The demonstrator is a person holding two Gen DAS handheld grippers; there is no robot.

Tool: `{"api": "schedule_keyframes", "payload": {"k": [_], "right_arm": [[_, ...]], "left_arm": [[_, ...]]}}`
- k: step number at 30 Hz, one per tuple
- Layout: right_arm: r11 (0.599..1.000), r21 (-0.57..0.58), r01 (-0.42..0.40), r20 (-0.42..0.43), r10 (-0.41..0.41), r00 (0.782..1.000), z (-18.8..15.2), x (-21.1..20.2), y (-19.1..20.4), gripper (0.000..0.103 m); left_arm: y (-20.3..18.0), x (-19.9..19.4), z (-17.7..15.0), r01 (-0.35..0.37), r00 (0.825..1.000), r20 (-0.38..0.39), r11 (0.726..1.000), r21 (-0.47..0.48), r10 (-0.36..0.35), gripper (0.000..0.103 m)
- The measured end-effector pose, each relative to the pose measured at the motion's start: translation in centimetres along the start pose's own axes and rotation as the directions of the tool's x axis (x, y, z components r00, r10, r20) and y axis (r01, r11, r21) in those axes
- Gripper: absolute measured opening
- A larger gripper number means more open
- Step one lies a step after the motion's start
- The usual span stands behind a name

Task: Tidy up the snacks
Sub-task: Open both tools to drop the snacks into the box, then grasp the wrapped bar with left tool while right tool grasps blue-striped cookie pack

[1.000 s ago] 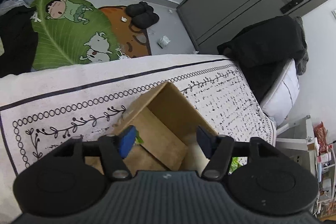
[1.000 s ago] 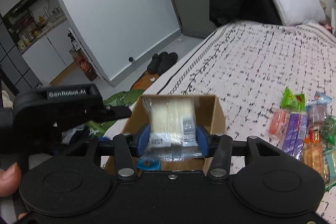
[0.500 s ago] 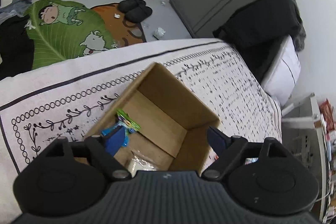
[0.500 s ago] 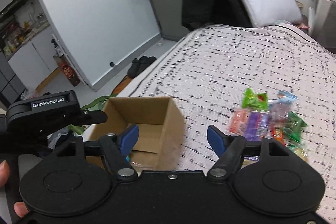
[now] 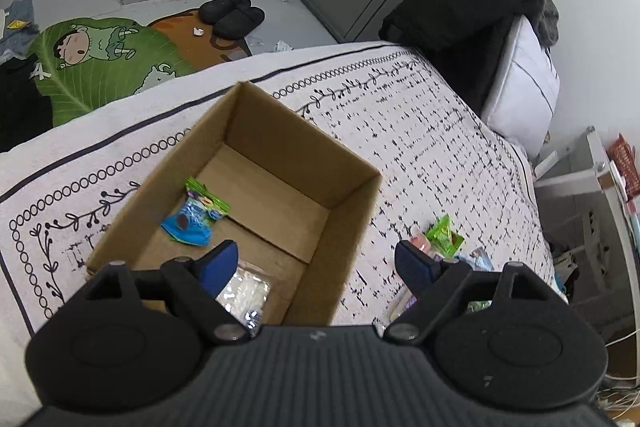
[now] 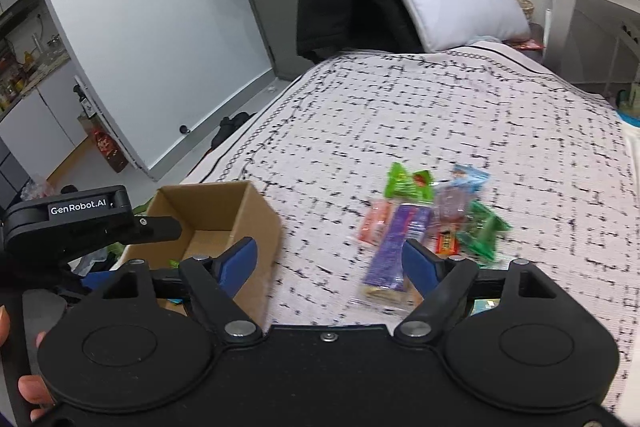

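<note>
Patterned bedspread (image 6: pixel 400 99) carries the box (image 5: pixel 352 211) and a snack pile (image 6: pixel 424 215). A second ago the right gripper (image 6: pixel 328 259) clenched a clear packet (image 5: pixel 244 291); that packet now lies in the box beside a blue packet (image 5: pixel 188 223). Both grippers, left (image 5: pixel 316 259) too, have just been opening and are empty.

Left gripper (image 5: pixel 316 261) and right gripper (image 6: pixel 330 259), both angled downward, jaws just widened, nothing between them.

one cardboard box (image 5: pixel 352 203), three snack packets (image 5: pixel 196 215) inside, two slippers (image 5: pixel 232 15)
</note>
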State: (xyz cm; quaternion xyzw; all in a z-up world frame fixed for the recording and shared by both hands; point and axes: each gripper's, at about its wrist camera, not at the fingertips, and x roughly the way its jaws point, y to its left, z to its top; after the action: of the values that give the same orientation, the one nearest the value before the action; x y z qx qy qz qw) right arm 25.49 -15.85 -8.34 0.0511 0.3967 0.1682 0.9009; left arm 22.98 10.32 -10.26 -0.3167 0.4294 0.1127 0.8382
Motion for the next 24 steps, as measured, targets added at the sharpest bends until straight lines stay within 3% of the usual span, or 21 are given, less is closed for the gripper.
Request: {"api": "schedule_keyframes", "payload": {"k": [13,24], "right_arm": [[0.999,-0.001,0.042,-0.002,-0.042,0.999,-1.2,-1.7,-4.9,0.084],[0.998,0.020,0.057,-0.005,-0.057,0.998,-2.2,-2.8,-8.7,0.091]], "left_arm": [[-5.3,0.9,-4.9,0.033,0.997,-0.070,0.984,0.175,-0.021,0.090],[-7.7,1.6,-8.1,0.073,0.994,-0.097,0.977,0.202,-0.054,0.091]]}}
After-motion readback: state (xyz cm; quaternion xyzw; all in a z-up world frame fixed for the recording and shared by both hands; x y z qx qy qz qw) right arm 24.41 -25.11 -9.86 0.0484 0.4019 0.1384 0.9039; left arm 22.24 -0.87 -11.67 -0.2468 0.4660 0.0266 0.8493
